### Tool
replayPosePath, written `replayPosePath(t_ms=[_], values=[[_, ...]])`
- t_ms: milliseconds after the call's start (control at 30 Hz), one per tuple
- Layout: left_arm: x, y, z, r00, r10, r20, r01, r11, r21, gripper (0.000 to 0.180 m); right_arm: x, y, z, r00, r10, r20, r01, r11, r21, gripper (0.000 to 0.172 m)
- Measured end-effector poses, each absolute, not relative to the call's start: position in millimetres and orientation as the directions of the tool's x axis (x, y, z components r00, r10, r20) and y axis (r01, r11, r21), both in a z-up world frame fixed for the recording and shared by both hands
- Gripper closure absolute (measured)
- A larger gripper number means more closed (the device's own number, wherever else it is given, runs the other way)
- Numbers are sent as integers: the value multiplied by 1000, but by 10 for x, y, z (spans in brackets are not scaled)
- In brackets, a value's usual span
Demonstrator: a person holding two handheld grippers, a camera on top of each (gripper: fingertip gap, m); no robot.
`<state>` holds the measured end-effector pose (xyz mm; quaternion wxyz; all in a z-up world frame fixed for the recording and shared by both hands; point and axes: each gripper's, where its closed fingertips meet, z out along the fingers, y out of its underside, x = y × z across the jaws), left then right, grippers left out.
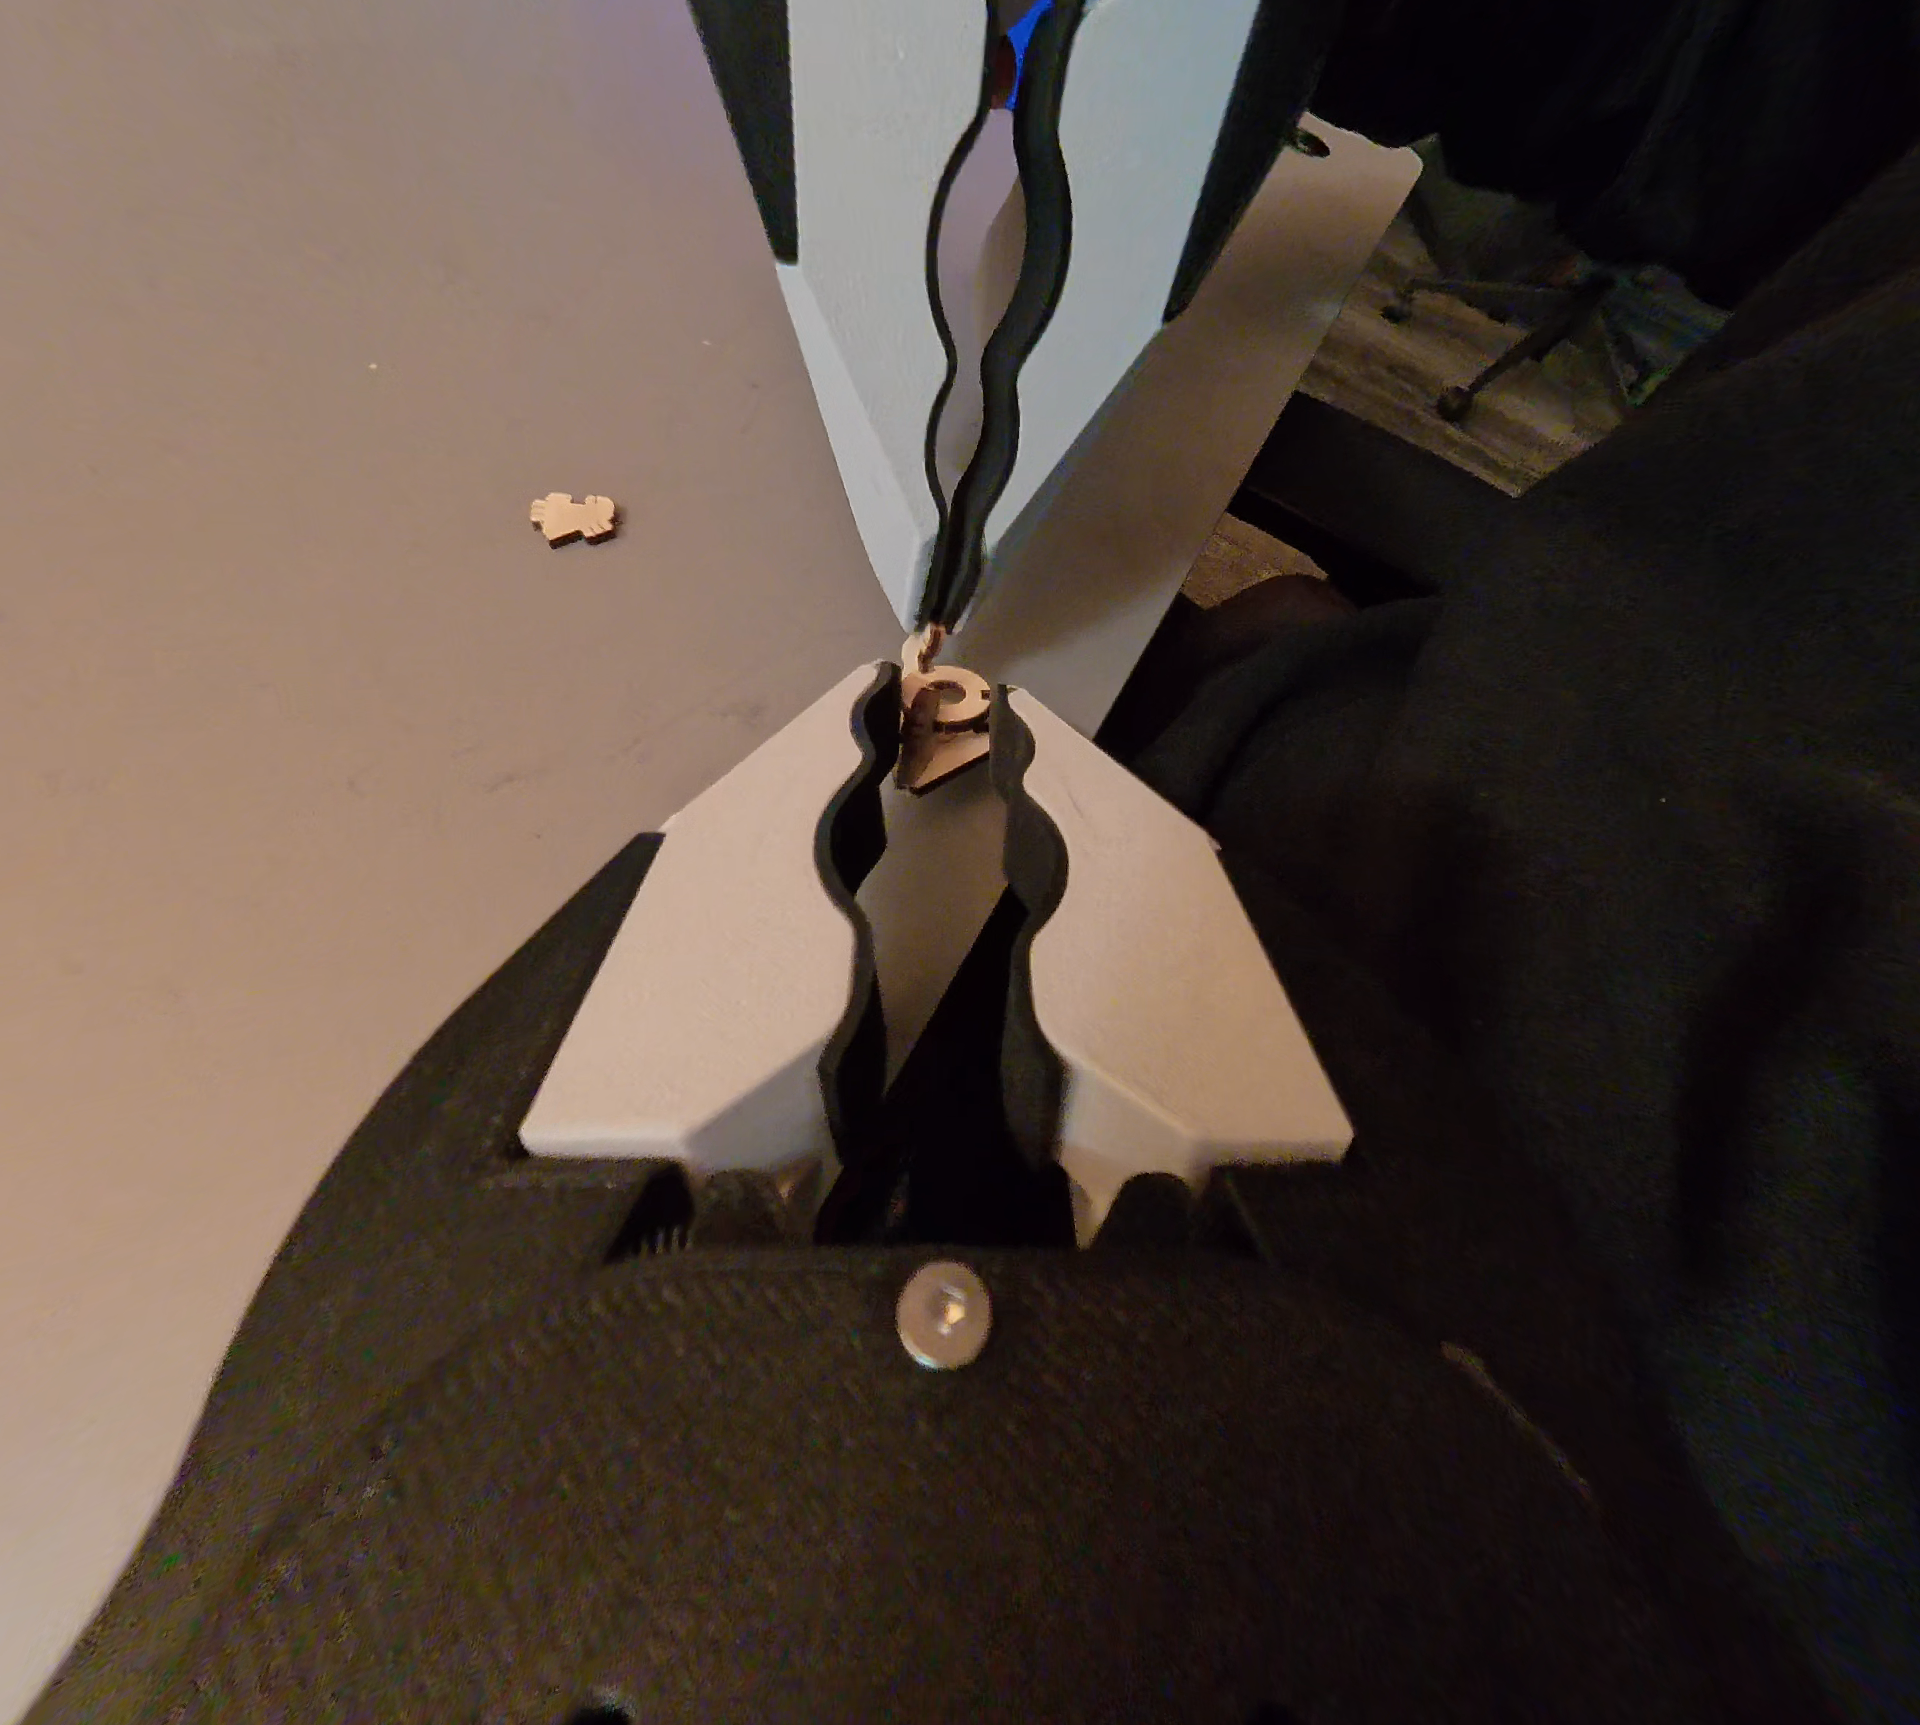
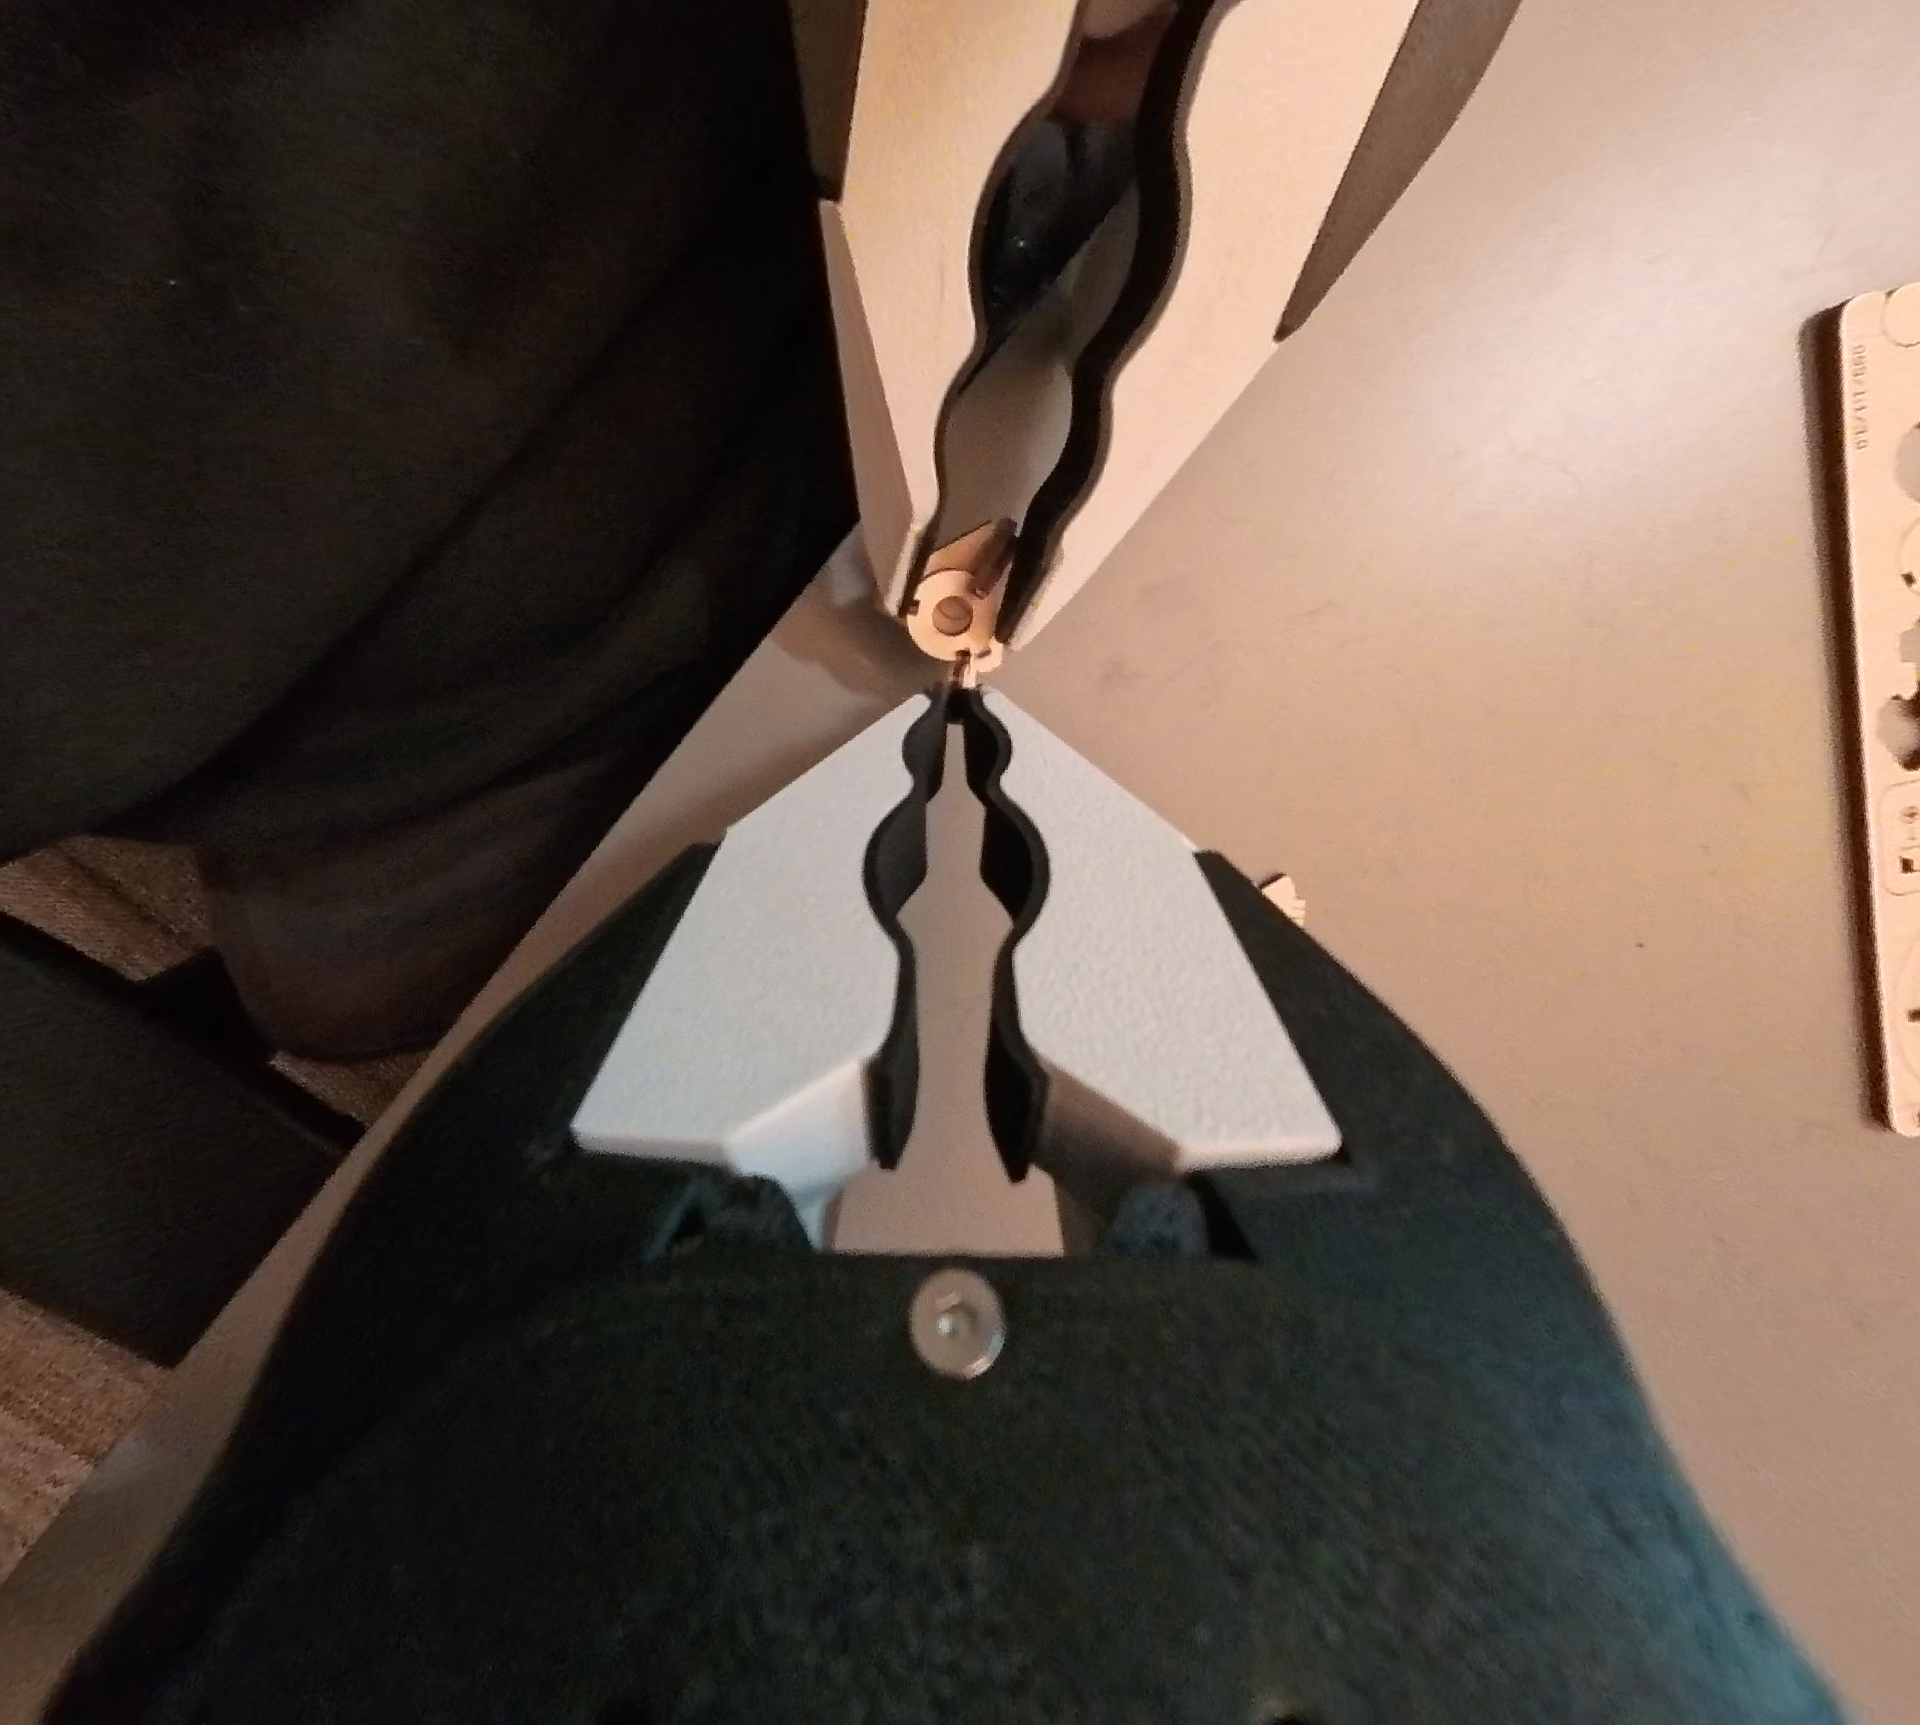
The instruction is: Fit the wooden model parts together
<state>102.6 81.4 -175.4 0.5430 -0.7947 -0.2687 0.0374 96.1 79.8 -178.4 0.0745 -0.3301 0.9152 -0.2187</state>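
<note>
At the centre of the left wrist view, the left tool (image 1: 943, 719) grips a small pale wooden assembly (image 1: 940, 725), a round disc with a hole and a pointed part beneath, its dark wavy pads pressed on either side. The right tool (image 1: 943, 621) comes down from the top of that frame with its fingertips shut on a tiny wooden piece (image 1: 928, 649) that touches the upper edge of the assembly. In the right wrist view the same meeting sits just above centre: the right tool (image 2: 961, 673) is closed on the small piece (image 2: 966, 659) against the disc (image 2: 951, 613). A loose wooden cut-out (image 1: 574, 520) lies on the grey bench (image 1: 312, 221) at centre left, well apart. A pale wooden sheet (image 2: 1870, 688) with cut-out holes lies at the right edge of the right wrist view.
</note>
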Motion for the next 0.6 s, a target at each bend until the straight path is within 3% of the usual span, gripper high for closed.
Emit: replayPosePath(t_ms=[267,467,600], values=[[1020,758,-1780,828,489,273,443,-273,-854,168,940,802,-1864,-786,-618,13,-564,707,-426,171],[1006,744,-1803,815,516,264,455,-288,-842,167,953,784,-1852,-846,-533,-36,-456,755,-472,171],[1027,735,-1802,810,522,268,465,-293,-835,154,990,810,-1866,-871,-490,-38,-417,777,-471,171]])
